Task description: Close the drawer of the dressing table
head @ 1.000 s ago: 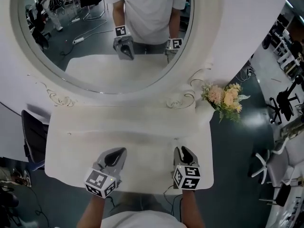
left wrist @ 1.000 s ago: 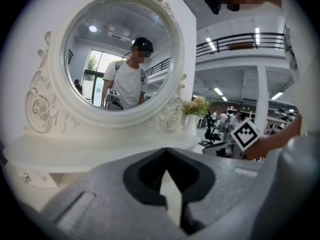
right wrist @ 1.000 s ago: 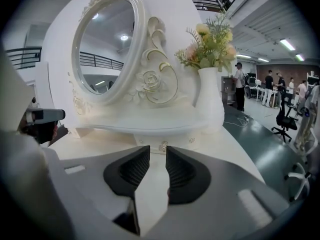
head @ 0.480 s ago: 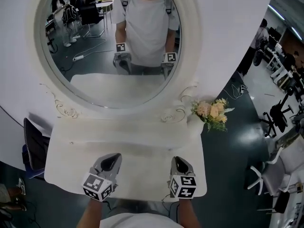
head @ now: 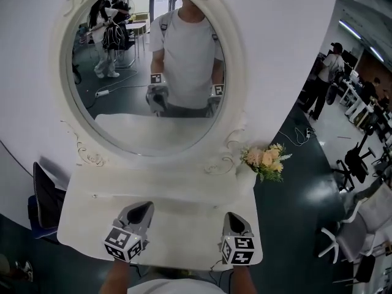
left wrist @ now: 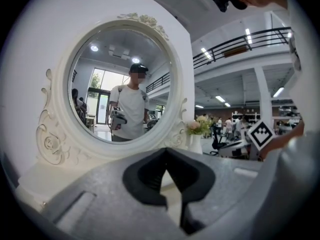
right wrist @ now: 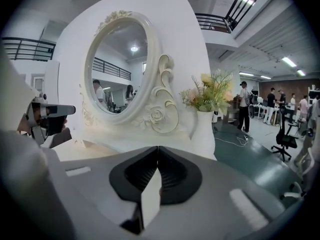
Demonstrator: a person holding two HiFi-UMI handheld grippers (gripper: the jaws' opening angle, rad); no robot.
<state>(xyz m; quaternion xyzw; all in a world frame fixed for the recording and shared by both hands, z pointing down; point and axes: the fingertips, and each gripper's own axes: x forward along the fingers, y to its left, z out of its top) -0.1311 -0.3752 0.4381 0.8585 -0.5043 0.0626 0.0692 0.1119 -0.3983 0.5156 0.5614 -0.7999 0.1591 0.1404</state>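
Note:
The white dressing table (head: 165,192) stands below me with its oval mirror (head: 147,72) at the back. Its drawer is out of sight in every view; the tabletop's front edge hides the front. My left gripper (head: 144,206) hovers over the front left of the tabletop, its jaws together and empty, as the left gripper view (left wrist: 166,152) also shows. My right gripper (head: 235,215) hovers over the front right, likewise shut on nothing, its tips meeting in the right gripper view (right wrist: 158,149). Both point toward the mirror, which reflects the person holding them.
A white vase (right wrist: 202,129) of pale flowers (head: 263,158) stands at the table's back right corner. A dark chair (head: 43,198) sits left of the table. Office chairs (head: 355,164) and people stand on the dark floor to the right.
Both grippers have risen above the tabletop's front edge. The right gripper's jaws have closed. More of the mirror's upper part shows in the head view.

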